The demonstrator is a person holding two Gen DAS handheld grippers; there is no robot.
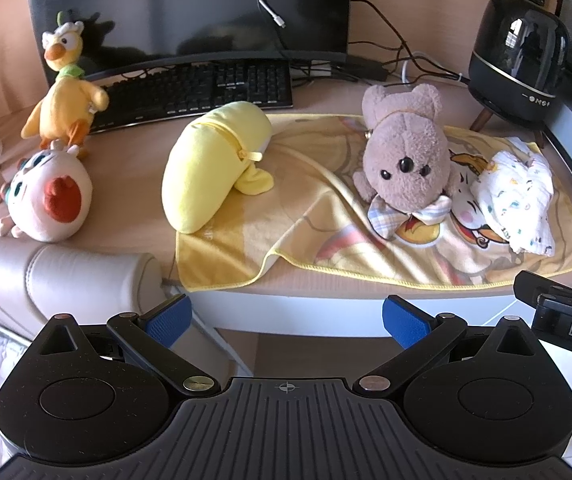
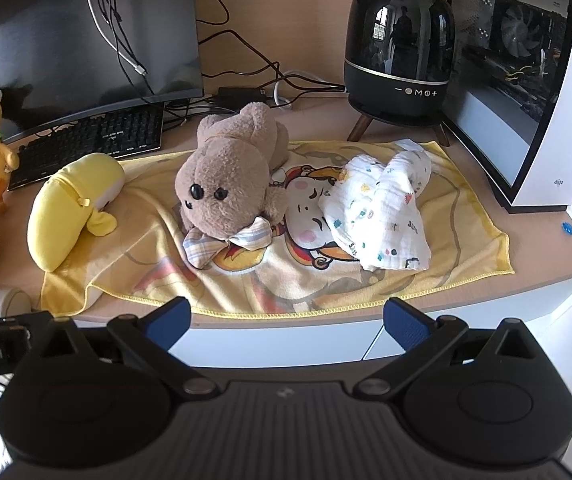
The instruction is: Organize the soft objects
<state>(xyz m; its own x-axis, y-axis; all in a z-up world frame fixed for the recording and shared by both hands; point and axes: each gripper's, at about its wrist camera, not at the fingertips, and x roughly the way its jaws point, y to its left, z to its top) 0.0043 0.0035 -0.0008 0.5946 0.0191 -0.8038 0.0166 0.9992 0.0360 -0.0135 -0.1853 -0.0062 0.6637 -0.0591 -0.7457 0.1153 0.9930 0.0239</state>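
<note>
A yellow cartoon-printed towel lies spread on the wooden table, reaching its front edge. On the towel's middle lies a brown plush bear with a checked bow. On the towel's right part, just beside the bear, sits a crumpled white printed muslin cloth. On the towel's left end rests a yellow banana-shaped plush. Left of the towel, off it, lie a round white plush with a red mouth and, behind that, a yellow plush duck. Behind the towel's left part lies a black keyboard before a dark monitor; behind its right part stands a black domed speaker on wooden legs. Right of the towel stands a glass-sided computer case.
</note>
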